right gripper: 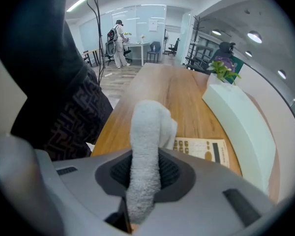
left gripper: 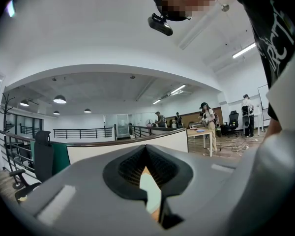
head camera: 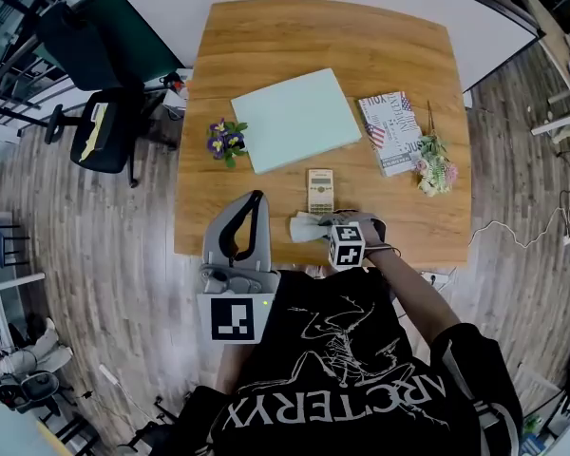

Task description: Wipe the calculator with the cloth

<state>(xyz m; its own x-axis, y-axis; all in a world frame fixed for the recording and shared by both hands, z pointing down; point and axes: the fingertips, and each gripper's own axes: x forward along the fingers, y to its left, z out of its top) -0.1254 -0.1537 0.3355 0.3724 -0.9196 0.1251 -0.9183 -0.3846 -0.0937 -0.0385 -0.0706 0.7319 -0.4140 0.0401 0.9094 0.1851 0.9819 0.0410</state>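
We find the right gripper (right gripper: 145,170) closed tight on the cloth (right gripper: 146,146). The white towelling is pinched upright between the jaws and bulges out past the tips. In the head view this gripper (head camera: 331,231) lies low over the near part of the table (head camera: 266,36), jaws pointing to the person's left. The forearm (head camera: 413,288) reaches in from the right. The cloth (head camera: 309,225) sits just beside the near end of the calculator (head camera: 320,190); we cannot tell whether they touch. The calculator (right gripper: 204,149) lies flat, keys up, near a pale green notebook (head camera: 294,119).

The left gripper (left gripper: 146,149) has its jaws drawn together at the tips and grips nothing. It (head camera: 256,199) is held at the table's near left edge, pointing away from the person and well apart from the calculator.
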